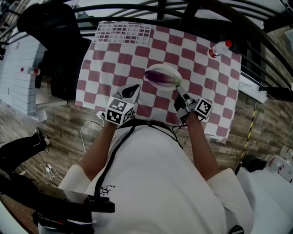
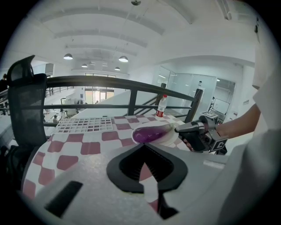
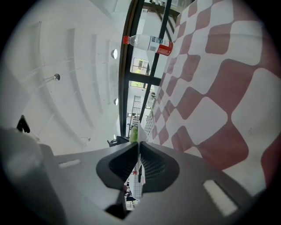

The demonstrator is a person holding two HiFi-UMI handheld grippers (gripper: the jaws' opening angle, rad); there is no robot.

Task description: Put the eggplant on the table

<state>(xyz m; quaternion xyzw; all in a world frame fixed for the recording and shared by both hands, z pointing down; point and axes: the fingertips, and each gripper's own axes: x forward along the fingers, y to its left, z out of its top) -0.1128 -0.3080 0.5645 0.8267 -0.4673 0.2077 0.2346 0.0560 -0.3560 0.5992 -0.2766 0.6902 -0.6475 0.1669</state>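
Two tongs work over the near half of the table [image 1: 110, 59], which is covered in a red-and-white checked cloth. Beyond the cloth's left edge stands a black chair [image 1: 50, 27], close against that side. At the far left corner lies a white grid mat [image 1: 123, 33], and the checks between it and the near edge are open.

The left tongs [image 1: 132, 91] hang over the near left part of the cloth. They are clenched, tips meeting, with nothing between them, and stand just to the left of the plate without touching it.

Near the middle is a white plate [image 1: 165, 68] with the purple eggplant [image 1: 161, 77] lying lengthwise on it – the eggplant rests on the plate, not on the cloth. Whether the plate's base touches the cloth cannot be told.

The right tongs [image 1: 179, 89] are rolled onto their side and clamped on the plate's near right rim. In the right gripper view the thin white edge runs between the jaws, with the green stem [image 3: 133, 133] just past them.

To the right the cloth is open as far as a clear bottle [image 1: 219, 49] with a red cap, lying at the far right corner near the edge – well apart from the plate. A black railing [image 1: 160, 9] runs along the far side.
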